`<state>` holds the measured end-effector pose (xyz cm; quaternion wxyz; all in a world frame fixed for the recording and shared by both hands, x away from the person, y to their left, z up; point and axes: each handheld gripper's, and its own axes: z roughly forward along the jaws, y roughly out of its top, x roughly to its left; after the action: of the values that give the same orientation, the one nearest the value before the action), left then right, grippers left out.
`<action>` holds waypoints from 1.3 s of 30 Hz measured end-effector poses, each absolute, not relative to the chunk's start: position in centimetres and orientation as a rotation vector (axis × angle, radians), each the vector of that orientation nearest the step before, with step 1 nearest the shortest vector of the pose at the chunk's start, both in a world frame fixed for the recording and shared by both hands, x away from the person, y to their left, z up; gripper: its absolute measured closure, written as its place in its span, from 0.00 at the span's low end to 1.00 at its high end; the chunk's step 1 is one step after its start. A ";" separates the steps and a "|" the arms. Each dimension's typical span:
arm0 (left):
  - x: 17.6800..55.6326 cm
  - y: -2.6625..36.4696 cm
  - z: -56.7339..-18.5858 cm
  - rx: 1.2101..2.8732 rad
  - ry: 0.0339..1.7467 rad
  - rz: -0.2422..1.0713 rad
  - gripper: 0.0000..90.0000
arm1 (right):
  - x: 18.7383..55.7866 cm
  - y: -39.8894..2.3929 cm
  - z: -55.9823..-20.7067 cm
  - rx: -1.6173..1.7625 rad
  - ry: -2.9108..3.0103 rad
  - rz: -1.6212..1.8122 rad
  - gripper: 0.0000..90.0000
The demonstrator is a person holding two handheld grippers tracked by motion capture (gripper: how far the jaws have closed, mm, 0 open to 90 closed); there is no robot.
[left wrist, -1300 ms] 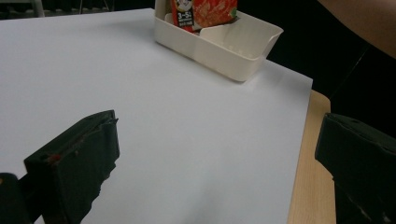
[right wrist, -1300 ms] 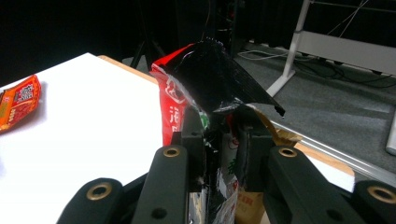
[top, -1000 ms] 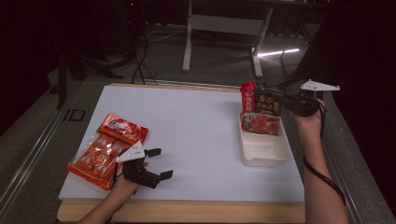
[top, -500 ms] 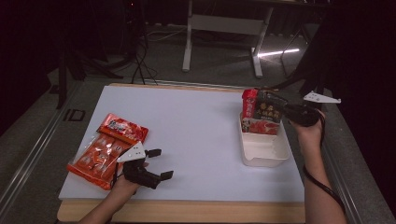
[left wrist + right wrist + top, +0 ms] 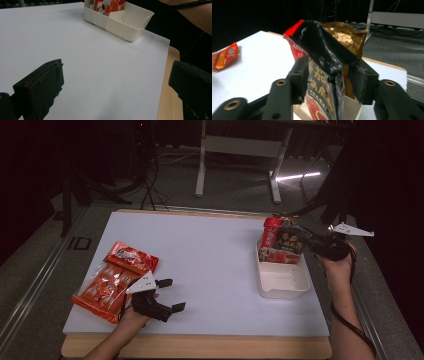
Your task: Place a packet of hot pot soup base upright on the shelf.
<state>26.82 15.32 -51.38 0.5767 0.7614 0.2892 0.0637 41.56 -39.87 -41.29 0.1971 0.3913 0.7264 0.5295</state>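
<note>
**Black packet set upright in the white bin, right jaws parting**

High view: a white mat covers the wooden table. At its right edge stands a white bin. The near half of the bin is bare; the far half holds upright packets, a red one at the far left corner and a black packet just beside it, leaning toward the right gripper.

Right gripper view: the black packet stands between the two jaws, its crumpled top rising above them, with a gold packet behind it and the red packet to its left. The jaws have just been opening. A gap shows between the right pad and the packet; the left pad lies close against the printed face, and contact there cannot be told for sure. The packet's lower end sits inside the bin.

Left side: the left gripper rests low on the mat near the front edge, jaws spread wide with nothing between them. In the left gripper view its jaws frame bare mat, with the bin far off. Just beside this gripper lies a flat pile of orange snack packs, touching the mat's left edge.
</note>
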 end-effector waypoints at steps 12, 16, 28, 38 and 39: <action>26.7 15.3 -51.2 1.762 0.664 0.117 0.00 | 38.3 -39.3 -36.4 1.036 1.861 1.499 0.36; 26.6 15.1 -50.9 1.784 0.647 0.094 0.01 | 37.0 -37.8 -35.7 1.027 1.877 1.510 0.30; 26.7 15.7 -48.8 1.858 0.622 0.096 0.01 | 33.6 -32.7 -38.0 1.008 2.021 1.629 0.14; 26.7 19.2 -46.8 1.868 0.636 0.140 0.16 | 30.8 -29.7 -39.5 0.892 2.101 1.704 0.15; 26.7 19.7 -46.7 1.873 0.648 0.153 0.17 | 30.6 -29.6 -39.6 0.888 2.110 1.701 0.15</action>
<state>26.68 19.65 -46.67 0.5452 0.7899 0.2732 0.0645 30.65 -29.58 -39.62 0.1441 0.3082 0.7321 0.5902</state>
